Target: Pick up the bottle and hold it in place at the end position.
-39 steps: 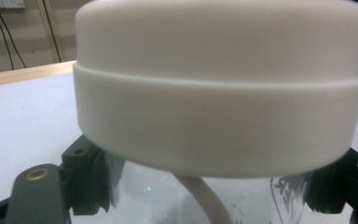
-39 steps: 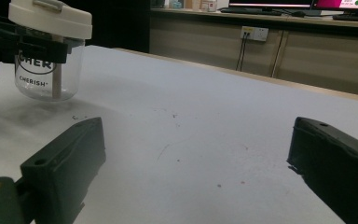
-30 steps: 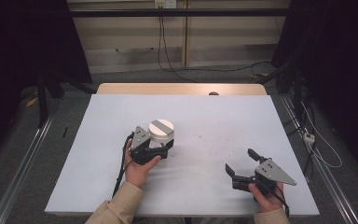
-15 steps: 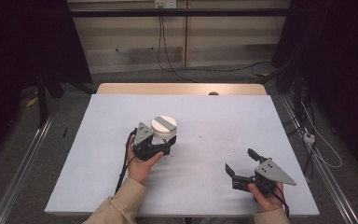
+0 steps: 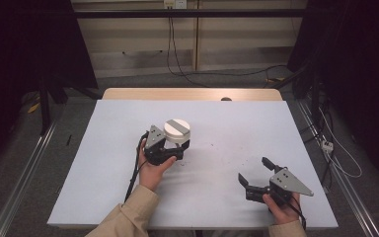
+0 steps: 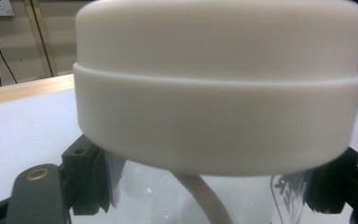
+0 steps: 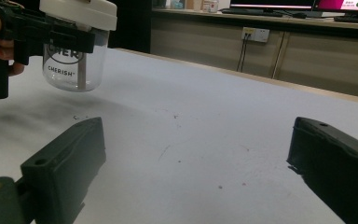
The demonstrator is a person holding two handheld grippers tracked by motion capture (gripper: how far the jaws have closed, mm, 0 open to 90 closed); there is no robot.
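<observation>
High view shows one jar [image 5: 176, 134] with one white lid [image 5: 177, 130], two tools and one pale bench [image 5: 103, 163]. Left tool [image 5: 170, 150] is clamped on the clear body of the jar just under the lid, one jaw on each side, and holds it upright above the bench, left of its middle. Right gripper view shows the jar [image 7: 76, 60] clear of the bench surface. Right tool [image 5: 257, 175] sits near the bench's front right, well apart from the jar, its jaws spread wide with nothing between them.
</observation>
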